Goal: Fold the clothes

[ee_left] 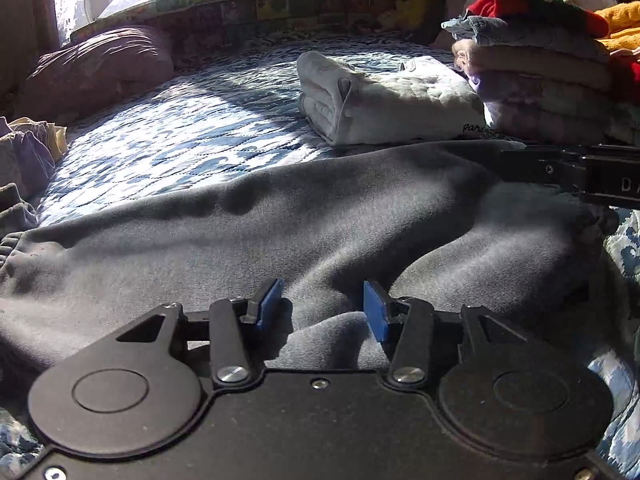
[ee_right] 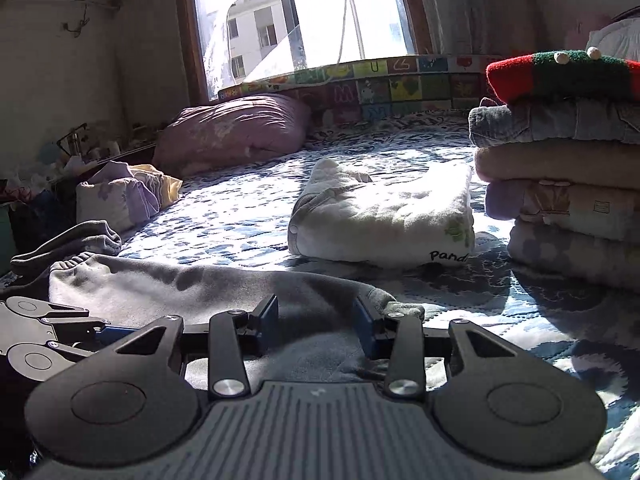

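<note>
Left side of the bed: a loose heap of unfolded clothes near the left edge, so work remains there. My left gripper sits low at the near edge, jaws spread, with a raised ridge of the grey sweatpants between the blue pads; the pads do not look pressed onto it, so I judge nothing is pinched yet. The sweatpants lie flat across the near part of the bed, long axis running left to right along the near edge; the gathered end points toward the left edge, and I cannot tell whether that is waistband or cuff. They are smoothed but wrinkled, and I see no fold made in them yet. My right gripper is at the right end of the same garment, jaws apart, straddling its hem, one pad close under the rolled edge; not closed on it as far as I can see. Further right, mid-bed, a folded white piece lies alone. At the right edge stands a tall stack of folded clothes, red and green knit on top. My judgement: most of the load is done; this garment and the left heap are left.
</note>
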A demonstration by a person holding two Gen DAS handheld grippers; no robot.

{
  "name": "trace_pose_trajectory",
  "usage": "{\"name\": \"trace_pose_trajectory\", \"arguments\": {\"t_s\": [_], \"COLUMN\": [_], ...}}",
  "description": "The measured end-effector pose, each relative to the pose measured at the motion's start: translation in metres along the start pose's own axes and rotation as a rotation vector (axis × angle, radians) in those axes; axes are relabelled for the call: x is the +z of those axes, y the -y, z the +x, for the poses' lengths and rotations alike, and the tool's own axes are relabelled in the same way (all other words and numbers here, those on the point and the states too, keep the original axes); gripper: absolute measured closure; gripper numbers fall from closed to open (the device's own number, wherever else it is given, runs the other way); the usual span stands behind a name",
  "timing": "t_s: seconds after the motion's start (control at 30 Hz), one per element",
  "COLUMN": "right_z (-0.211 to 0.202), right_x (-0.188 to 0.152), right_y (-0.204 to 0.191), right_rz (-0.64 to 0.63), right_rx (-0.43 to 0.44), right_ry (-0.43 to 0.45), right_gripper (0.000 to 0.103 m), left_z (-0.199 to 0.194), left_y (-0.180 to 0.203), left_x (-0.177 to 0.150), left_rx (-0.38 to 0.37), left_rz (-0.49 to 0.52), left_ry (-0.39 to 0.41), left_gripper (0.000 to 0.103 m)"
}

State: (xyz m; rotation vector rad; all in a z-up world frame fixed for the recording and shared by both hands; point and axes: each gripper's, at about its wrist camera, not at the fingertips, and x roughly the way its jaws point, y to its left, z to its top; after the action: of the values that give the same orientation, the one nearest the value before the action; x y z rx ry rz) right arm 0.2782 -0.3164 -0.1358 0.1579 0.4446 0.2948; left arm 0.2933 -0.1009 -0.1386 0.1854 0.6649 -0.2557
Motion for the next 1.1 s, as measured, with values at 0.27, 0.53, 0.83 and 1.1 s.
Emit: {"name": "trace_pose_trajectory", "arguments": {"t_s": [0.27, 0.53, 0.83, 1.1], "right_z": [0.013, 0.012, -0.03, -0.03], "right_x": [-0.009, -0.008, -0.003, -0.001], "right_y": [0.04, 0.046, 0.103, 0.09], "right_rz": [0.226, 0.275, 0.55, 0.424], "right_rx": [-0.027, -0.022, 0.031, 0.053], "right_ry": [-0.061, -0.063, 0.122, 0.096], "right_gripper": [0.078, 0.087, 0.08, 0.08], "left_z": [0.025, 0.038, -0.012, 0.026], "left_y": [0.04, 0.048, 0.078, 0.098], "left_x": [0.037, 0.029, 0.022, 0.003], "left_rx": [-0.103, -0.077, -0.18, -0.165], "left_rz": [0.018, 0.019, -0.061, -0.039], "left_ry": [0.087, 0.019, 0.173, 0.058], "left_gripper": [0.06, 0.055, 0.055, 0.047]}}
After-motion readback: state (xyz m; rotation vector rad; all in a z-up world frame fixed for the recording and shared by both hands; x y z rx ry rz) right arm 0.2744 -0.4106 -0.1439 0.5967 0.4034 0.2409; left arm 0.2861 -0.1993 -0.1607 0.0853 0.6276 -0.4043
